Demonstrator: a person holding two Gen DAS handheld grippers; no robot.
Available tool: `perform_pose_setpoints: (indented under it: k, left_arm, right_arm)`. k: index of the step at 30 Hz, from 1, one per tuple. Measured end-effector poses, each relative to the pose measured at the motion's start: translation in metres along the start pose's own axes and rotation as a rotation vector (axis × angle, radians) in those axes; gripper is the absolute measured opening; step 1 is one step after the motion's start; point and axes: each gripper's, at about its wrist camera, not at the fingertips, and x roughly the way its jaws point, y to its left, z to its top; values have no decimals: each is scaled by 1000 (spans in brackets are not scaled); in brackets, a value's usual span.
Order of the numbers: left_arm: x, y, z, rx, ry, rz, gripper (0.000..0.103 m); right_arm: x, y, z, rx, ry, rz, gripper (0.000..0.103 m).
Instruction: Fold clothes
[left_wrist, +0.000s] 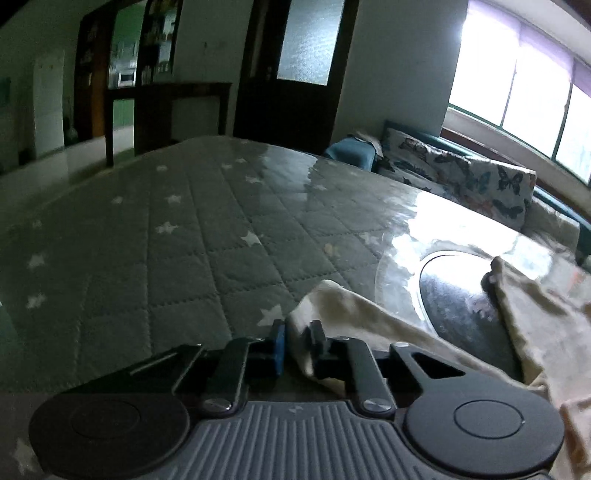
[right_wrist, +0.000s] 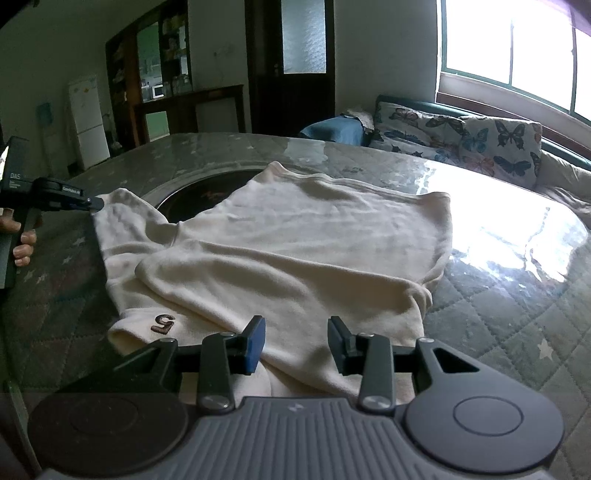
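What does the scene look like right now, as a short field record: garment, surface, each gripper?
garment: cream knit top, partly folded, a brown 5 on its near edge
surface: grey star-quilted table cover under clear plastic
left gripper: shut on the top's sleeve edge
right gripper: open, fingers straddling the near hem, not pinching it

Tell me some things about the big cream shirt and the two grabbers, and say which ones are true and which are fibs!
1. The left gripper is pinching the cream shirt's edge. True.
2. The right gripper is squeezing the shirt. False: its jaws stand open over the cloth.
3. The shirt bears a brown number 5. True.
4. The shirt hangs on a hanger. False: it lies on the star-patterned quilted table cover.
5. Butterfly cushions sit by the window. True.
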Motion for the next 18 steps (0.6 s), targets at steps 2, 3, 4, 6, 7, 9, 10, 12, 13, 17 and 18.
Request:
perform_pose_setpoints:
  k: [2,3,4,6,7,9,10,12,13,17,18]
  left_arm:
    - [-8,-1,3,-24,-3,-37,10]
    - [-14,-4,5,-28,-11,-67,10]
    - [-21,-10,7,-22,-23,-108,10]
    - [-35,-23,12,-11,-46,-190,10]
    - [-42,-31,14,-3,-56,-233,9]
    - [-55,-55,16,36,-62,-330,10]
    - [-62,-69,17,59,-65,-376,10]
    - [-73,-96,16,93,-62,-476,10]
    - [-77,-110,15,107,-57,-530,10]
    - [-92,-161,5,183,-33,-713,10]
    - [-94,-173,0,203,-28,-749,10]
  right_arm:
    - [-2,0,0,5,-6,2,38]
    - [-2,-1,0,7,-10,3,38]
    - [-3,-1,0,10,-13,4,38]
    - [-5,-2,0,18,-21,9,38]
    - [-7,-2,0,24,-26,11,38]
    - [-8,-4,1,36,-34,16,38]
    - [-9,-4,1,42,-38,17,38]
    - [-11,-5,0,52,-46,20,38]
    - [-12,-6,0,58,-50,23,38]
    - [-15,-9,0,79,-62,26,38]
    - [-16,-10,-1,85,-63,27,38]
